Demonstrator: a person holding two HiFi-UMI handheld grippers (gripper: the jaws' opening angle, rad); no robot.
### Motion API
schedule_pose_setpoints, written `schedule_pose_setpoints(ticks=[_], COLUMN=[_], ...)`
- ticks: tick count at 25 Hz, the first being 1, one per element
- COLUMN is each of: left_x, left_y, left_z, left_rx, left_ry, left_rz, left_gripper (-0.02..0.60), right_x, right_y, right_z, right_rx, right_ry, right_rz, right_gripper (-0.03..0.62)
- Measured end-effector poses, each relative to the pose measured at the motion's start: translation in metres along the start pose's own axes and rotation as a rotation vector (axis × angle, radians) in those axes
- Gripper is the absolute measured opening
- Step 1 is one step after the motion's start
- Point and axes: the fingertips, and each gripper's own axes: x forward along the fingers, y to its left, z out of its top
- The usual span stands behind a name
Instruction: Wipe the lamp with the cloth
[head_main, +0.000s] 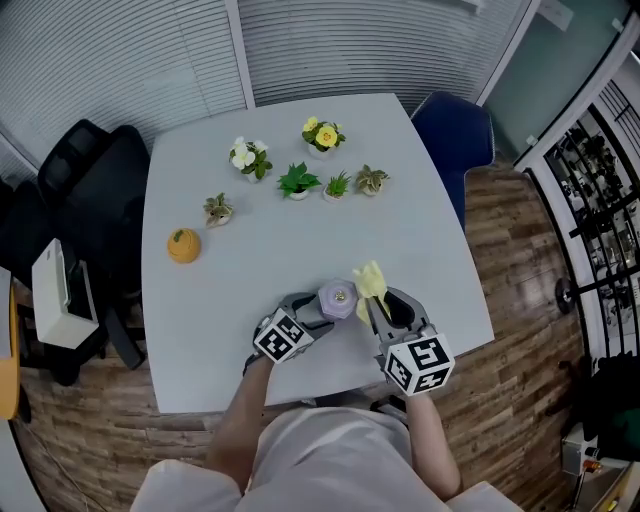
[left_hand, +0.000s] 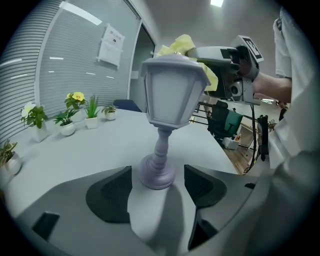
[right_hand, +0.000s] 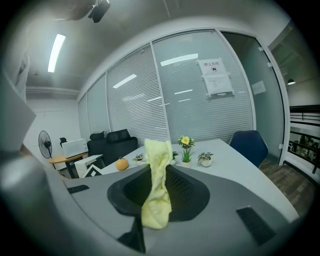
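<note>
Head view: white table (head_main: 420, 250); small lilac lamp (head_main: 338, 299) near its front edge, with the left gripper (head_main: 318, 312) reaching to it from the left. The right gripper (head_main: 378, 305) is just right of the lamp and carries a yellow cloth (head_main: 370, 282) beside the lamp's top. Six small potted plants (head_main: 298, 181) and an orange ball (head_main: 183, 245) sit farther back, well apart from the lamp. Left gripper view: lamp upright on the table, its round base between the spread jaws with a narrow gap either side; the cloth lies against the lamp's roof, the right gripper behind it. Right gripper view: jaws pressed together on the cloth, which stands up in a twisted strip between them.
</note>
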Motion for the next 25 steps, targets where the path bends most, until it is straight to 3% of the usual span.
schedule_pose_setpoints(ticks=[15, 25], left_x=[0.035, 0.036], left_y=[-0.004, -0.001], left_z=[-0.004, -0.004], left_rx=[0.103, 0.134], left_ry=[0.089, 0.082], left_rz=[-0.032, 0.015], left_gripper=[0.310, 0.308], right_x=[0.012, 0.027], right_y=[-0.003, 0.006], right_z=[0.007, -0.006], right_rx=[0.022, 0.023], right_ry=[-0.012, 0.039], right_rz=[0.085, 0.151], right_gripper=[0.084, 0.084])
